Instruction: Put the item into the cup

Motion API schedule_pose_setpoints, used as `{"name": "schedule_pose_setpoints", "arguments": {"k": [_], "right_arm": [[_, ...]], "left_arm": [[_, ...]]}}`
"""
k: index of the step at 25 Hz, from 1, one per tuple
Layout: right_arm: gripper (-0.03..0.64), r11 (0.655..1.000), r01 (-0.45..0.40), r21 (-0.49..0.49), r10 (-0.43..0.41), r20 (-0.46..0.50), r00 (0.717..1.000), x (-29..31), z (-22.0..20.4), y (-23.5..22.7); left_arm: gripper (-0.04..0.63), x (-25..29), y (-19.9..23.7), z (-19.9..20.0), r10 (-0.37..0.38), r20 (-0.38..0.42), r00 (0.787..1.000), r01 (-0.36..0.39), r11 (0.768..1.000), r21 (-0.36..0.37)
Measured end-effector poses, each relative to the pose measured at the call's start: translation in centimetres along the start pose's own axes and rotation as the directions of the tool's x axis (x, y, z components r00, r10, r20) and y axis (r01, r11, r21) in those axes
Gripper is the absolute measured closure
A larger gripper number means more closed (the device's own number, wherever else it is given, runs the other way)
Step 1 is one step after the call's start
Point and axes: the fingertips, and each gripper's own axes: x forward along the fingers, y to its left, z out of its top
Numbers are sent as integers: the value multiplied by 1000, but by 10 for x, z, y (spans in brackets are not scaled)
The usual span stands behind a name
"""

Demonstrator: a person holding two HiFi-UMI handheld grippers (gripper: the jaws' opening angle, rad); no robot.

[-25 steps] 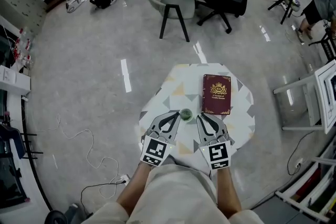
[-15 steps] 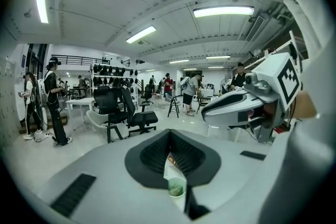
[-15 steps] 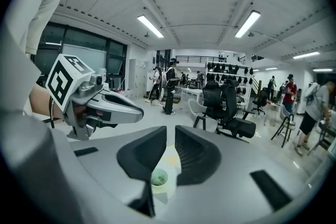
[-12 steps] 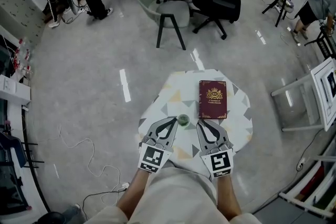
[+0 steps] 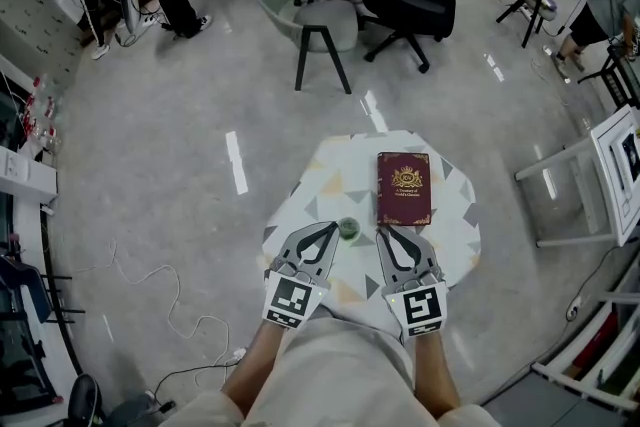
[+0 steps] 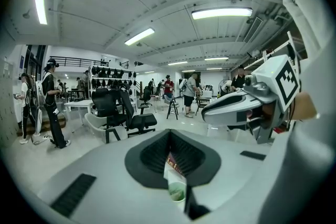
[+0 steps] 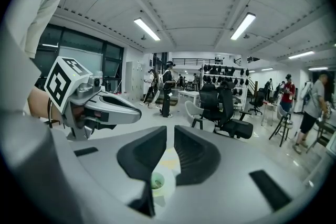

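A small green cup stands on the patterned tabletop with something greenish-brown inside it. My left gripper hovers just left of the cup, shut and holding nothing. To the cup's right my right gripper is nearly closed, with only a thin slit between its jaws, and holds nothing. The left gripper view shows the cup below my left gripper. The right gripper view shows the cup under my right gripper.
A dark red book lies flat on the table beyond the right gripper. The small table stands alone on a shiny grey floor. Office chairs stand farther back, with white shelving at the right and people in the distance.
Only the head camera has shifted a little. Both grippers and the cup keep their places relative to one another.
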Motion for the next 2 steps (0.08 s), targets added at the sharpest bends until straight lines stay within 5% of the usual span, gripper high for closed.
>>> {"name": "schedule_pose_setpoints", "arguments": {"k": [2], "right_arm": [[569, 1000, 6, 7, -6, 3, 1000, 0, -2, -2]], "left_arm": [[583, 0, 0, 1, -1, 0, 1000, 1, 1000, 1]]}}
